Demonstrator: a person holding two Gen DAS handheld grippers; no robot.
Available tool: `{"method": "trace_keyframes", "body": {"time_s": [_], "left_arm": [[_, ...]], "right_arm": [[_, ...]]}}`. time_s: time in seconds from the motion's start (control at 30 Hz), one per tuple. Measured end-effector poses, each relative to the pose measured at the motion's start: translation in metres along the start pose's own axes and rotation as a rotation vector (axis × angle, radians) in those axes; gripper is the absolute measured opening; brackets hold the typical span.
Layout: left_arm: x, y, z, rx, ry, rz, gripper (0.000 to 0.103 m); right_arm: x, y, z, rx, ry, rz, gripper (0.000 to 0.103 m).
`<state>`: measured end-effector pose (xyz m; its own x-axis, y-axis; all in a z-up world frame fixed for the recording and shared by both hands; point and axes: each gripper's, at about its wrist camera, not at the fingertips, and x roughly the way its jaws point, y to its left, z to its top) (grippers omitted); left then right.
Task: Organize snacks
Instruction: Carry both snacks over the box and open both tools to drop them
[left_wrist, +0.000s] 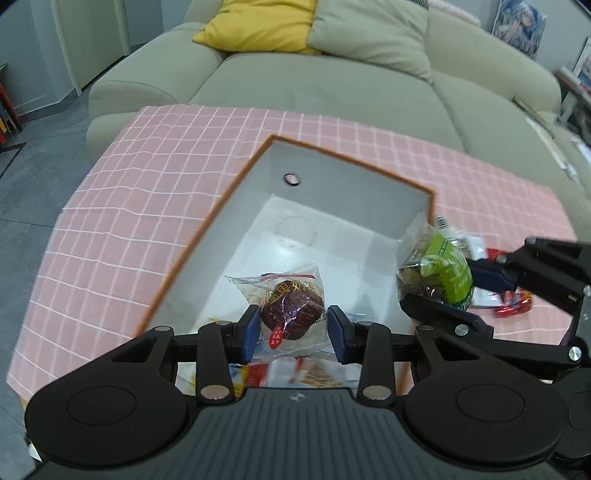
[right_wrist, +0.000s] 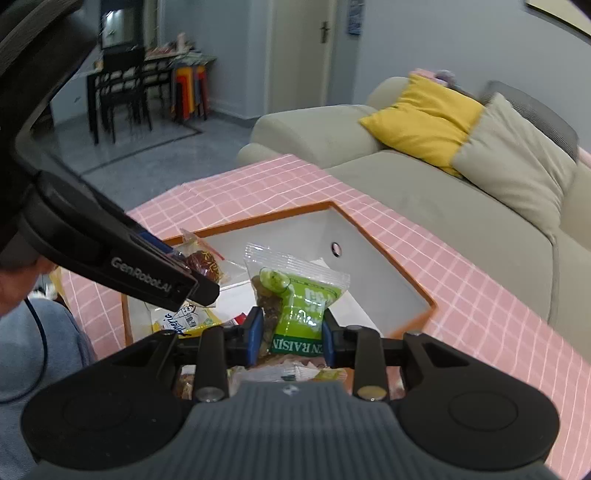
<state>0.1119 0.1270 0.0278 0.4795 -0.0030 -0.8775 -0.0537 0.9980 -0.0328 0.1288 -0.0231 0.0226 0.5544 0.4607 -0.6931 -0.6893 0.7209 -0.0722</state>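
Both tongs hang above the orange-rimmed box (left_wrist: 207, 236), the left tongs (left_wrist: 291, 328) clamped on a red date packet (left_wrist: 291, 314), the right tongs (right_wrist: 291, 338) on a green raisin packet (right_wrist: 295, 295), with a few snacks already in the box's near end and one red wrapper (left_wrist: 513, 306) lying beside it on the tabletop (left_wrist: 129, 206).

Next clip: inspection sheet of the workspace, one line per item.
Surface: pink checked cloth.
Job's things: orange-rimmed box; red date packet; green raisin packet.
Clutter: loose red wrappers beside the box; more packets in the box's near end.
Grippers: left gripper shut on date packet; right gripper shut on raisin packet.
Cables: dark cord over a sleeve.
Surroundings: sofa, yellow cushion.
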Motion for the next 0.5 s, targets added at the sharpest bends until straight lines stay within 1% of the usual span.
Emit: {"method": "trace_keyframes", "body": {"time_s": [0.1, 0.3, 0.4, 0.5], "left_arm": [[0.011, 0.007, 0.005, 0.024, 0.024, 0.015, 0.044], [0.034, 0.016, 0.008, 0.046, 0.064, 0.022, 0.044], [0.046, 0.019, 0.006, 0.047, 0.089, 0.019, 0.044], [0.06, 0.023, 0.006, 0.039, 0.113, 0.006, 0.044]], "right_arm": [[0.019, 0.006, 0.01, -0.064, 0.032, -0.004, 0.029], [0.052, 0.02, 0.015, -0.193, 0.096, -0.011, 0.029], [0.07, 0.021, 0.013, -0.226, 0.14, 0.006, 0.029], [0.087, 0.017, 0.011, -0.232, 0.188, 0.022, 0.029]]}}
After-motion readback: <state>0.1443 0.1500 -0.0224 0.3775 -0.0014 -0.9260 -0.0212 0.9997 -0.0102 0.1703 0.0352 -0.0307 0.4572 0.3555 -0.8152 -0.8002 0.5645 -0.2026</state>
